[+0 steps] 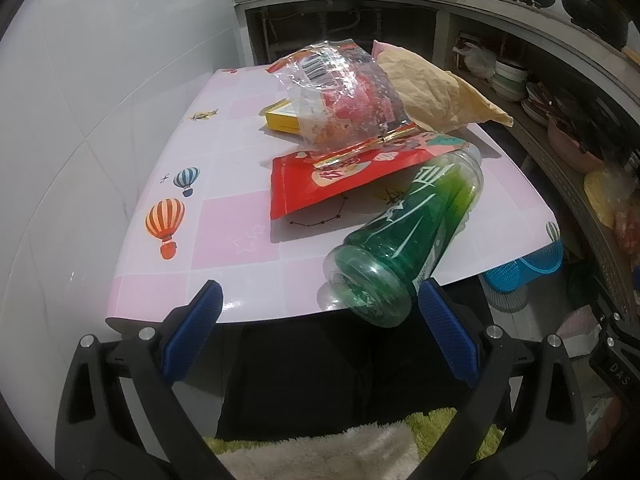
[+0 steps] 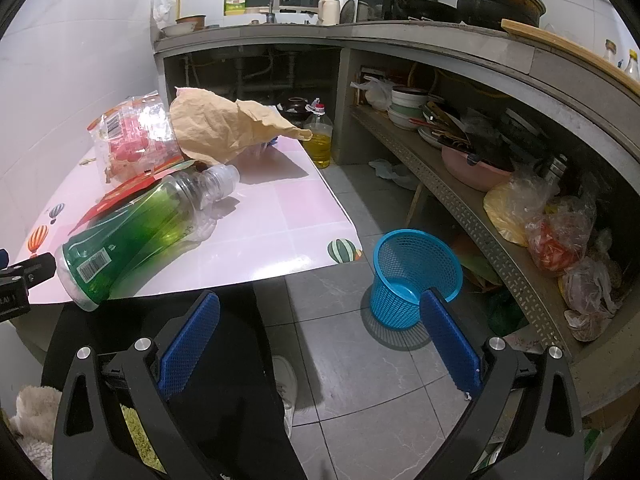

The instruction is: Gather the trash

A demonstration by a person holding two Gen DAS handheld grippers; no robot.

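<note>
A green plastic bottle [image 1: 412, 216] lies on its side on the pink checked table [image 1: 224, 240], its base overhanging the front edge. Behind it are a red pouch [image 1: 328, 176], a clear printed plastic bag [image 1: 340, 92], a crumpled brown paper bag [image 1: 432, 88] and a yellow box [image 1: 280, 118]. My left gripper [image 1: 320, 320] is open just in front of the table edge, with the bottle's base close to its right finger. My right gripper [image 2: 320, 340] hangs open over the floor, right of the bottle [image 2: 132, 232]. A blue mesh basket [image 2: 416, 276] stands empty on the floor.
A person's dark trousers and white shoe [image 2: 286, 380] are below the table edge. A low shelf [image 2: 460, 196] with bowls, pans and bags runs along the right. An oil bottle [image 2: 319, 140] stands on the floor behind the table. The white tiled wall borders the table's left.
</note>
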